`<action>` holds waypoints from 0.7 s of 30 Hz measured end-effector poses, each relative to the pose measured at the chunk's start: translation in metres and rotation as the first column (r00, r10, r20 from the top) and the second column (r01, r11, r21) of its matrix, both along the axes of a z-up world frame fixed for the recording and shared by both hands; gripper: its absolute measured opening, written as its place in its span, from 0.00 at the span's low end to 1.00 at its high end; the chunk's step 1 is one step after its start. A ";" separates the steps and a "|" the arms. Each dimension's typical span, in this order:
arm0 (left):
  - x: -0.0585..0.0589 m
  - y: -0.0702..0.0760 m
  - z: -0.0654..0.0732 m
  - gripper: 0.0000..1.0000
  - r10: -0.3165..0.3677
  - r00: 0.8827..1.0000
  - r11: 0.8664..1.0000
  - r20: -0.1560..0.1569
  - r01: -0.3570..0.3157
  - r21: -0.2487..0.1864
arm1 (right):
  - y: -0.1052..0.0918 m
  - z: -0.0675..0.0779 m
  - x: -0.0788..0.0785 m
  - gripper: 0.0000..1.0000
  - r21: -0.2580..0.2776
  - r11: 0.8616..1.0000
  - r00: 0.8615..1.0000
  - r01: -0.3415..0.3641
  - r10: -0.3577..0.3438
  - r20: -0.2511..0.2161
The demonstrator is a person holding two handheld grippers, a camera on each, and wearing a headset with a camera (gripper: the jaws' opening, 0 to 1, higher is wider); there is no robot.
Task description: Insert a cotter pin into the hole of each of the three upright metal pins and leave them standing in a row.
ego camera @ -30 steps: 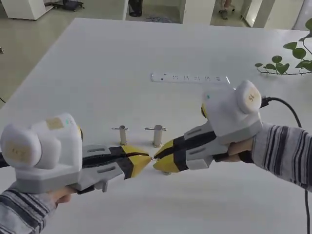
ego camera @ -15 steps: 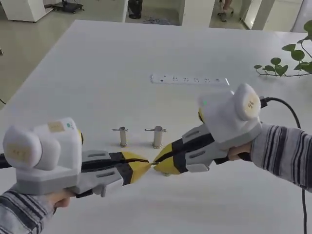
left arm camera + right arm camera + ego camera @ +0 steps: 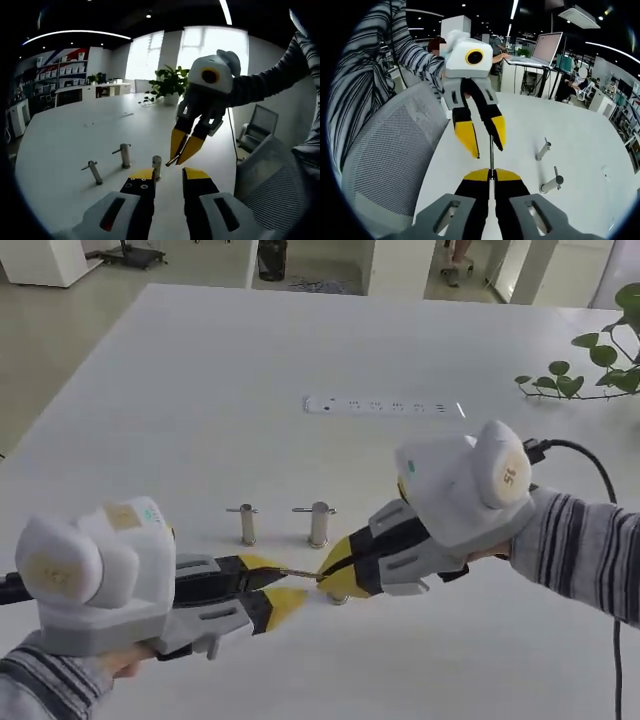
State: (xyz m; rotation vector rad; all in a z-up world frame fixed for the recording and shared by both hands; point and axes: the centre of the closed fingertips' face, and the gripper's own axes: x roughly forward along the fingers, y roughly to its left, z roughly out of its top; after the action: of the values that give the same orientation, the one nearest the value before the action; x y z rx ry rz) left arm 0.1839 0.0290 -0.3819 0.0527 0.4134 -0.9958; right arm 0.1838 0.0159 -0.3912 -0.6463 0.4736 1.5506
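Cotter pin (image 3: 491, 150) — thin, metallic — pinched by right hand-held gripper (image 3: 491, 173); left hand-held gripper (image 3: 168, 174) gapes.

Face-to-face tool cameras, seemingly common pins (image 3: 125, 155)

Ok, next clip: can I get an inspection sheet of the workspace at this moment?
Surface: white table, mostly bare.
Job's things: left pin and middle pin upright, both already pinned; third pin upright, not pinned.
Clutter: power strip.
Grippers: left gripper open; right gripper shut on a cotter pin.
Cables: black cable behind the right gripper.
Surroundings: plant, mesh chair.
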 end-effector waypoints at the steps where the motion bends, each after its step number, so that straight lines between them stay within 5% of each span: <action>1: 0.001 0.000 0.000 0.20 0.004 1.000 1.000 0.003 -0.004 0.004 | -0.003 -0.001 0.002 0.00 -0.005 1.000 1.000 0.007 -0.007 0.004; 10: 0.011 -0.005 -0.003 0.24 0.048 0.997 0.998 0.067 -0.051 0.043 | -0.032 -0.011 0.019 0.00 -0.071 0.995 0.997 0.071 -0.068 0.043; 21: 0.027 -0.016 -0.020 0.26 0.117 0.989 0.988 0.091 -0.125 0.096 | -0.065 -0.037 0.037 0.00 -0.182 0.974 0.989 0.137 -0.126 0.075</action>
State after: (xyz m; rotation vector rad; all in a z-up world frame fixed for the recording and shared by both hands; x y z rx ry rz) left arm 0.2108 0.0132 -0.4024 0.1589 0.3844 -0.8495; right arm 0.2207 -0.0490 -0.4281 -0.7895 0.6074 1.3669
